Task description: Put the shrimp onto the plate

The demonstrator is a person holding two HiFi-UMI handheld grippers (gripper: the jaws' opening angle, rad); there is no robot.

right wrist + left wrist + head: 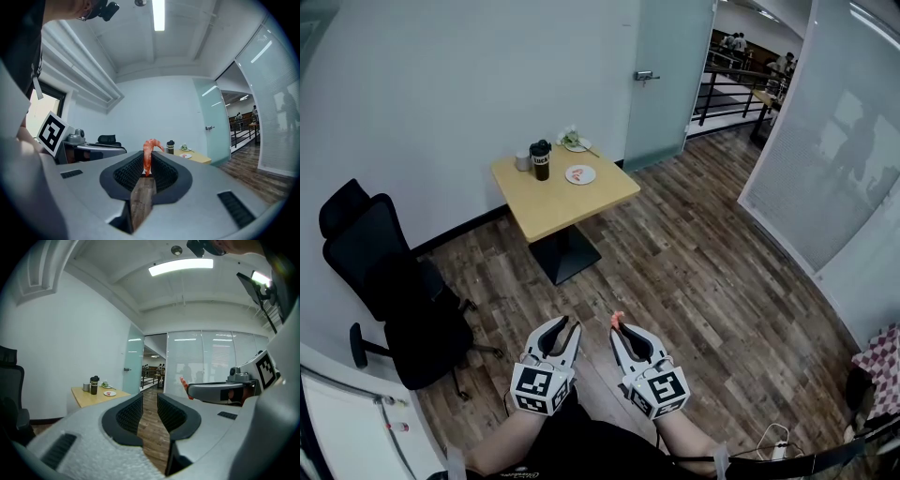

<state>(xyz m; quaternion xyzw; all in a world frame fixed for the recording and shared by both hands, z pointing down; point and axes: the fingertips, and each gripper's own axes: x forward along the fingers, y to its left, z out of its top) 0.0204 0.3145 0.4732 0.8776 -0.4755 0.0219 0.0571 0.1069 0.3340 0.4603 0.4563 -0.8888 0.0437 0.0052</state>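
- Grey right gripper (147, 161) pinches the curled orange shrimp (149, 150) upright, for carrying.
- Grey left gripper (150, 404): jaws slightly apart, empty (idle).
- Round white plate (580, 174) waits well away on the square wooden table (572, 206).

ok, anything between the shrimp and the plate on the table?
Nothing visible. The shrimp is clamped in the right gripper, well short of the table; only open wood floor lies between. The plate sits on the tabletop, with the dark tumbler to its left in the head view, off the direct line.
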